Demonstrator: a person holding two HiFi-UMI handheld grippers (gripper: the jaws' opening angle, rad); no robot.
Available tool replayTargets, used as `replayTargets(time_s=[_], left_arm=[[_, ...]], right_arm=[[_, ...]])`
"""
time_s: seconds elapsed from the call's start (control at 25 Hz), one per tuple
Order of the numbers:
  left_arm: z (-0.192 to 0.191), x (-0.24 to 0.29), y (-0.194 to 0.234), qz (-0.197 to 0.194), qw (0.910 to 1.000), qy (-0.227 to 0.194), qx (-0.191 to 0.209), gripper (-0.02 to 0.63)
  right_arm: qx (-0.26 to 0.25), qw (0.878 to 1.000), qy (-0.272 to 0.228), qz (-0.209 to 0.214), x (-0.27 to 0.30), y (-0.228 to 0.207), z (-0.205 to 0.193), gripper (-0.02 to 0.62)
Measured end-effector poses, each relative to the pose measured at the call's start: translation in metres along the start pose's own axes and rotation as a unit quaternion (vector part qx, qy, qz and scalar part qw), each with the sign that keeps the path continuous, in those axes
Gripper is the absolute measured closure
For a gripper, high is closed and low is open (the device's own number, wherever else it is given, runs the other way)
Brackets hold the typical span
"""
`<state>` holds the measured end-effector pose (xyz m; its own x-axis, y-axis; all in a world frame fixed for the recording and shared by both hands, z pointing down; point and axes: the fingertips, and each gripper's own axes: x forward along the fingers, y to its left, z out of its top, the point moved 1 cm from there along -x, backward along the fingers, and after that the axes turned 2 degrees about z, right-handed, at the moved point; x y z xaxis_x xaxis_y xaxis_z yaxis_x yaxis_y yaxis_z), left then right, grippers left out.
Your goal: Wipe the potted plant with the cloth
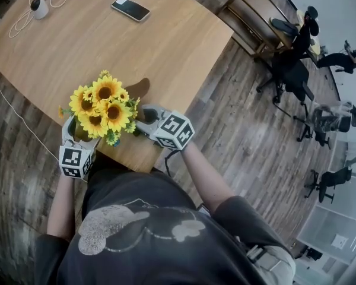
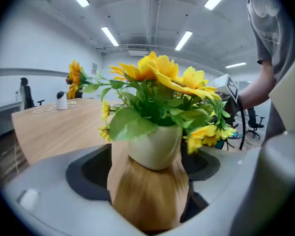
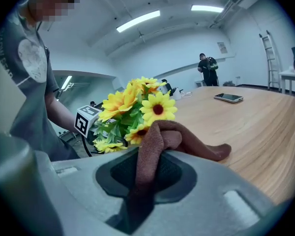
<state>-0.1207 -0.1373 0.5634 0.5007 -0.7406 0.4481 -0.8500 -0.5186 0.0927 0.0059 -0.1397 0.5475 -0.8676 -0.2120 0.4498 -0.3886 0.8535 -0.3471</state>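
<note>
At the near edge of the wooden table point(image 1: 107, 37) stands the potted plant point(image 1: 104, 105), its yellow blooms hiding the pot from the head view. Left gripper point(image 1: 75, 138): jaws apart, with the pale pot point(image 2: 155, 146) standing between them and bare tabletop showing on either side of it; no pad is seen pressing on it. Right gripper point(image 1: 146, 127): jaws closed on the brown cloth point(image 3: 162, 136), which bunches up just beside the flowers on their right and trails onto the table. The blooms stand between the two grippers. Further back lie a phone point(image 1: 130, 8) and a small white gadget point(image 1: 40, 7) with a looped cord, well apart from the plant. Office chairs point(image 1: 291, 70) stand on the plank floor point(image 1: 243, 129) to the right.
</note>
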Motion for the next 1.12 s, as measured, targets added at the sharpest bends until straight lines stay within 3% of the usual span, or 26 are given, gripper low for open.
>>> replayTargets(time_s=[0.12, 0.32, 0.6, 0.76, 0.92, 1.12], left_arm=[[-0.009, -0.011, -0.008, 0.031, 0.9995, -0.004, -0.010, 0.129], [-0.007, -0.010, -0.023, 0.041, 0.9991, -0.013, -0.003, 0.092], [-0.001, -0.015, -0.028, 0.054, 0.9980, -0.030, -0.012, 0.064], [-0.003, -0.016, -0.029, 0.071, 0.9968, -0.030, -0.021, 0.056], [-0.004, -0.008, -0.032, 0.118, 0.9922, -0.026, -0.031, -0.017], [0.007, -0.001, -0.033, 0.175, 0.9832, -0.037, -0.033, -0.025]], right_arm=[[-0.009, 1.000, 0.004, 0.013, 0.002, 0.019, -0.006, 0.532], [-0.013, 0.999, 0.003, 0.033, 0.008, 0.045, -0.015, 0.532], [-0.063, 0.996, 0.038, 0.058, 0.017, 0.081, -0.026, 0.532], [-0.046, 0.998, 0.019, 0.028, 0.006, 0.079, -0.028, 0.532], [-0.004, 1.000, -0.012, -0.022, -0.027, 0.062, -0.033, 0.532], [0.033, 0.996, -0.034, -0.072, -0.065, 0.044, -0.046, 0.532]])
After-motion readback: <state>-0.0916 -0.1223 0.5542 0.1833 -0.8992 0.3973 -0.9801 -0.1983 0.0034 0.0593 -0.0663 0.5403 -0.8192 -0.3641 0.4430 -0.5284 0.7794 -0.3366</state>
